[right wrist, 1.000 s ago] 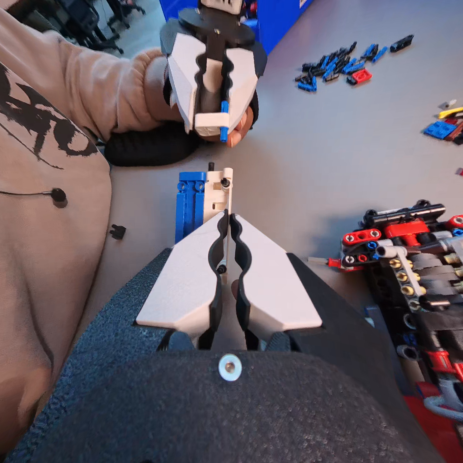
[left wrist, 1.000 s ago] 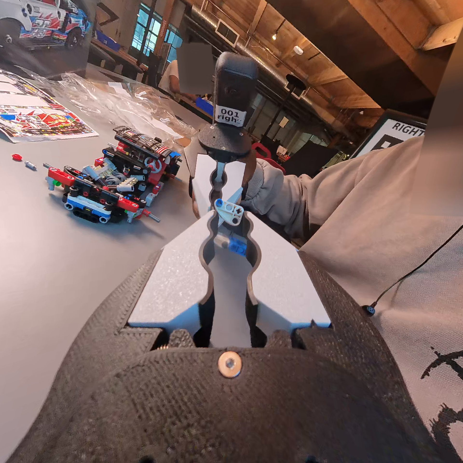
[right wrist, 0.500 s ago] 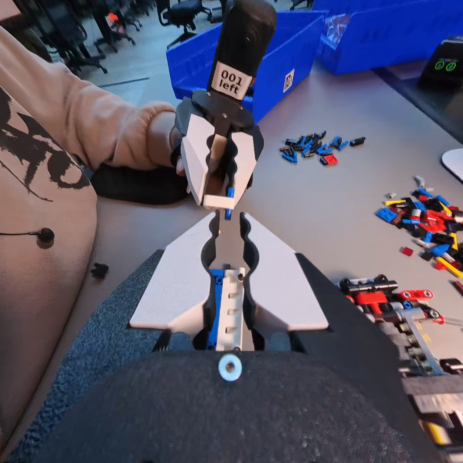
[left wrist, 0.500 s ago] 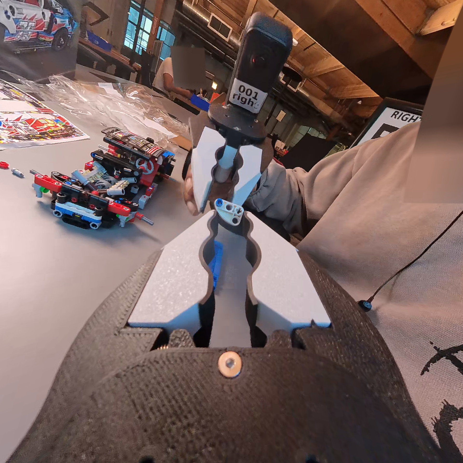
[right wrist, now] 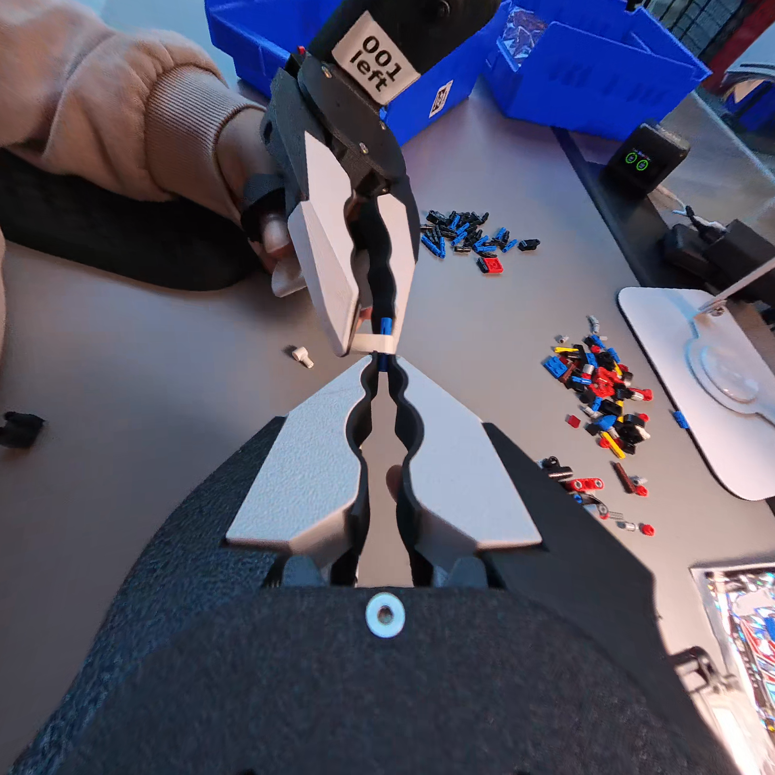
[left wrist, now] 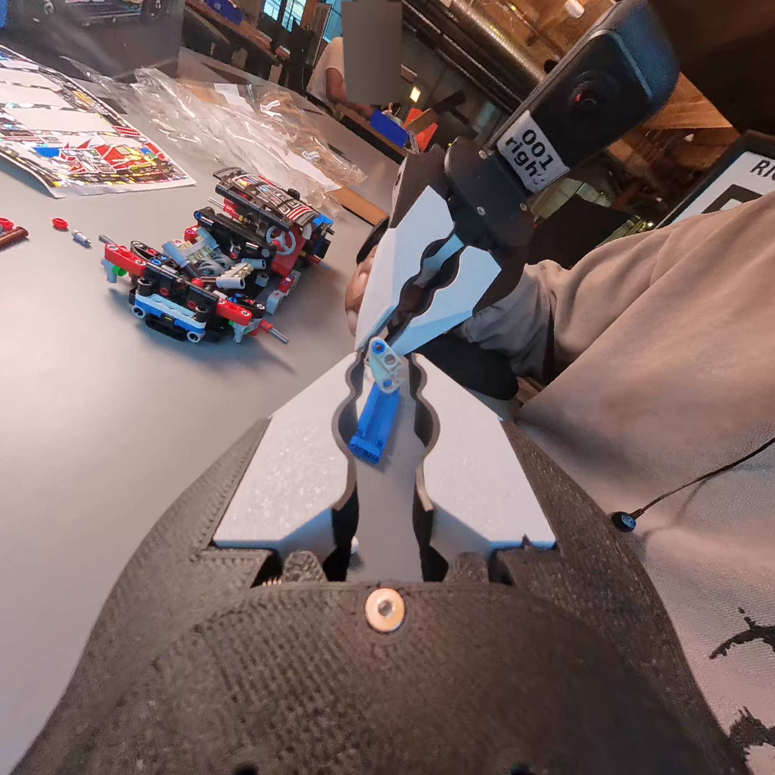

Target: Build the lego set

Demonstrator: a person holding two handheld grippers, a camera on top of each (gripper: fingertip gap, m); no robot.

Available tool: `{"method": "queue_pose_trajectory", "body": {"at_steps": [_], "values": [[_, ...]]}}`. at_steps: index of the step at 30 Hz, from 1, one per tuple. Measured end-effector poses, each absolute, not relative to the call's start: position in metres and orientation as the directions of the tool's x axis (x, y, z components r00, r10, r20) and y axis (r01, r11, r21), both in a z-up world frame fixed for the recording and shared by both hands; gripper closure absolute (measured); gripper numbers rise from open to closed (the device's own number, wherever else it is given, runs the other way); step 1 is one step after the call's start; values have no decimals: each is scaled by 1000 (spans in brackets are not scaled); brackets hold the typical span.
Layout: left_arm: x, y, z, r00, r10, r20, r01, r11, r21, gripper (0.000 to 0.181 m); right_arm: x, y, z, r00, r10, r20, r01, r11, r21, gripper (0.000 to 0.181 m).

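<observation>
Left gripper (left wrist: 383, 360): your fingers pinch a small white connector piece (left wrist: 388, 364) at their tips.
Right gripper (right wrist: 380, 364): your fingers press on the blue pin (right wrist: 382, 364) in that connector.
Half-built car (left wrist: 218, 268): on the table (left wrist: 84, 398), well apart to the left.

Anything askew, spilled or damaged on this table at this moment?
Nothing looks damaged. The blue beam lies loose on the grey table under the left gripper, apart from the half-built red, black and blue car model. A small white connector sits alone, away from the mixed pile of loose pieces.
</observation>
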State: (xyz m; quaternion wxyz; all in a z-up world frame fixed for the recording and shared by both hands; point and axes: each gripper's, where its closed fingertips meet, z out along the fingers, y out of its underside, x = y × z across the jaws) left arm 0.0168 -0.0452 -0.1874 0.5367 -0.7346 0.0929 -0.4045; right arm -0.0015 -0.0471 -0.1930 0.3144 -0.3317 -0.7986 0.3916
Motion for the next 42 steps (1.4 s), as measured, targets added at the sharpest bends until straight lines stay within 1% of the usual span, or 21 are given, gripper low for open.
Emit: {"method": "queue_pose_trajectory", "body": {"at_steps": [3,5,7,9,13,17,20,23,24,25,26,27,29,30,32,35,37,39,42], "values": [[16,-44,-190,676,-553,487,282,-417,-864,166,-3,-45,-194,-563,755,336,256,545,-798,179],[12,-42,-187,698,-536,476,289,-397,-871,167,-6,-43,-190,-524,765,373,234,551,-801,179],[9,-41,-180,703,-532,473,310,-369,-876,168,-6,-42,-184,-503,809,304,222,460,-859,179],[10,-39,-180,731,-526,435,280,-350,-894,168,-2,-41,-188,-510,837,197,230,354,-907,179],[10,-34,-171,746,-513,425,311,-296,-903,170,-1,-39,-182,-507,858,85,243,236,-941,179],[10,-33,-165,760,-511,402,315,-251,-915,170,0,-41,-182,-526,843,-113,290,53,-956,179],[10,-33,-163,774,-513,372,297,-225,-928,169,0,-41,-181,-538,838,-94,276,70,-959,179],[10,-34,-159,780,-514,356,295,-198,-935,170,2,-42,-183,-545,828,-131,293,42,-955,179],[3,-37,-146,776,-517,362,342,-137,-930,181,3,-41,-197,-537,833,-133,354,79,-932,179],[-10,-40,-130,774,-509,377,397,-74,-915,181,5,-41,-216,-539,836,-109,391,134,-911,180],[-17,-42,-125,796,-499,343,367,-52,-929,181,6,-46,-219,-535,829,-163,410,85,-908,179],[-20,-44,-126,835,-473,283,300,-41,-953,181,4,-47,-196,-527,829,-185,344,10,-939,180],[-27,-49,-122,857,-443,264,281,-29,-959,181,1,-38,-165,-508,859,-62,242,73,-968,179],[-29,-50,-127,850,-442,288,285,-75,-956,181,0,-39,-165,-511,859,-45,250,99,-963,179],[-26,-50,-142,842,-448,302,255,-162,-953,164,-1,-37,-176,-503,863,39,271,200,-942,179],[-5,-45,-169,852,-476,220,97,-270,-958,151,-1,-47,-185,-523,844,115,276,295,-915,179],[8,-43,-177,845,-505,175,17,-303,-953,152,-2,-48,-189,-520,827,215,259,392,-883,179],[13,-42,-185,848,-518,108,-75,-320,-944,161,-2,-48,-192,-515,807,289,249,464,-850,179],[15,-43,-189,843,-536,47,-157,-329,-931,163,0,-48,-194,-505,760,409,215,570,-793,179]]}}
